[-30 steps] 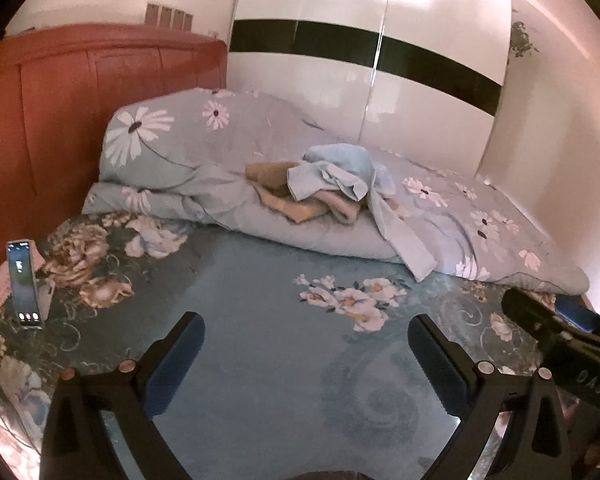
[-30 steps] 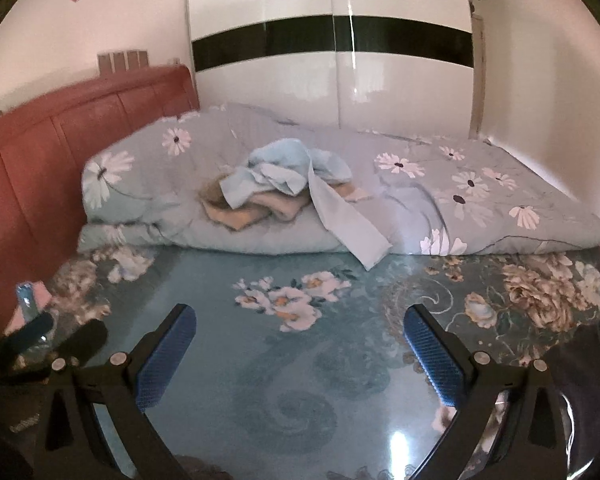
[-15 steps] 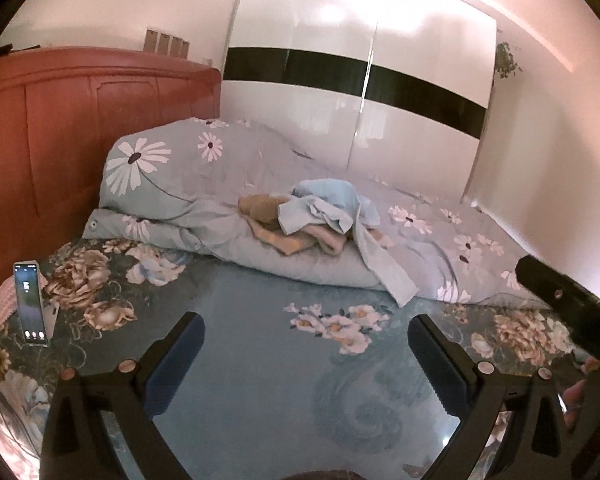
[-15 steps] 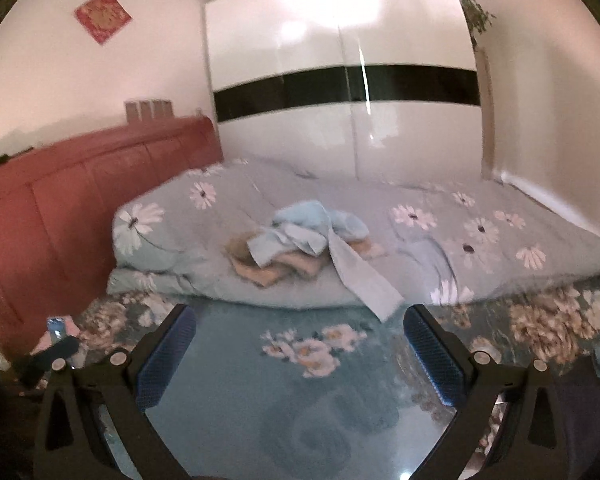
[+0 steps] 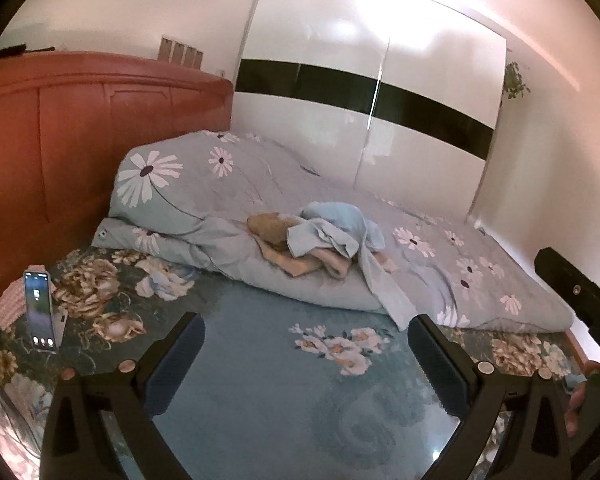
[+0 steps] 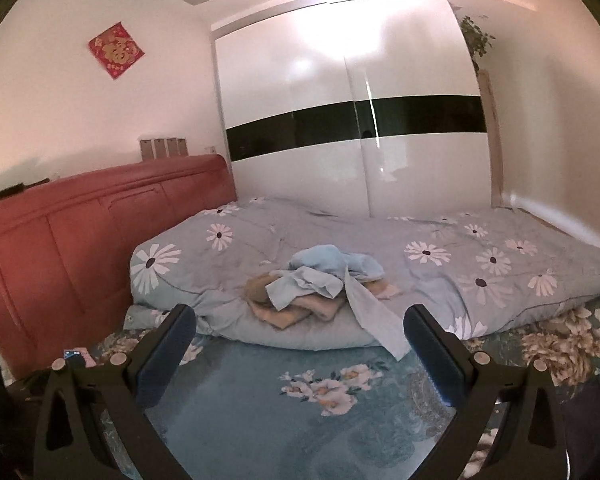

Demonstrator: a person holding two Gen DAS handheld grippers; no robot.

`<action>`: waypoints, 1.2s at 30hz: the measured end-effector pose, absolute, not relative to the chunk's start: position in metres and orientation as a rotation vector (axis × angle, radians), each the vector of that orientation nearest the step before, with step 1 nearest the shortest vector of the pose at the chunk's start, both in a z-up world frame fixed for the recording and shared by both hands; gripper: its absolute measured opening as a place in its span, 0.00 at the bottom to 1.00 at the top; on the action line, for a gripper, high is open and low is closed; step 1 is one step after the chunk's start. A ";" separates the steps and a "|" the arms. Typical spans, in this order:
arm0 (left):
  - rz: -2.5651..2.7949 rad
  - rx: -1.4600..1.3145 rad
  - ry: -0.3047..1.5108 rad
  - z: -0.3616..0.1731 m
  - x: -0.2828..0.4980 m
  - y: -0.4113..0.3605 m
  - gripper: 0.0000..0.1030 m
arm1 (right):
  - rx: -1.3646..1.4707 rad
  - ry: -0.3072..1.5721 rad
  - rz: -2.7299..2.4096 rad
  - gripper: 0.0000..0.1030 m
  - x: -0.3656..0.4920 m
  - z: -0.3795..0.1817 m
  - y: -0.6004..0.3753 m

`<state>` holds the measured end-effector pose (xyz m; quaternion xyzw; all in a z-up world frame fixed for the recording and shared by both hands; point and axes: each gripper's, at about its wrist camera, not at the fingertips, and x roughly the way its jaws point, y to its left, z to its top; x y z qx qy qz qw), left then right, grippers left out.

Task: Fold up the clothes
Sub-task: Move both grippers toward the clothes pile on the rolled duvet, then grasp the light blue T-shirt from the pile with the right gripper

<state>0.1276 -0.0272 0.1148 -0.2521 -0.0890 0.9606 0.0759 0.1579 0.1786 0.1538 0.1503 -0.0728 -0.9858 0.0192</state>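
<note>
Red wall hanging (image 6: 116,49), gold character unreadable; phone (image 5: 39,311) screen illegible.

I see the bed (image 5: 260,392) in a teal floral sheet, with a grey daisy quilt (image 5: 452,264) bunched along its far edge. A phone (image 5: 39,316) stands near the left edge, by the red headboard (image 5: 60,152).
</note>
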 end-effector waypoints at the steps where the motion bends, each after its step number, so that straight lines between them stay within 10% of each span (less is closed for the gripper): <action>1: 2.884 -0.758 -0.268 0.115 0.126 -0.028 1.00 | 0.467 -0.231 -3.064 1.00 0.157 0.154 0.179; 36: 2.844 -0.945 -0.340 0.059 0.002 -0.038 1.00 | 0.936 -0.417 -3.016 1.00 -0.002 0.055 0.220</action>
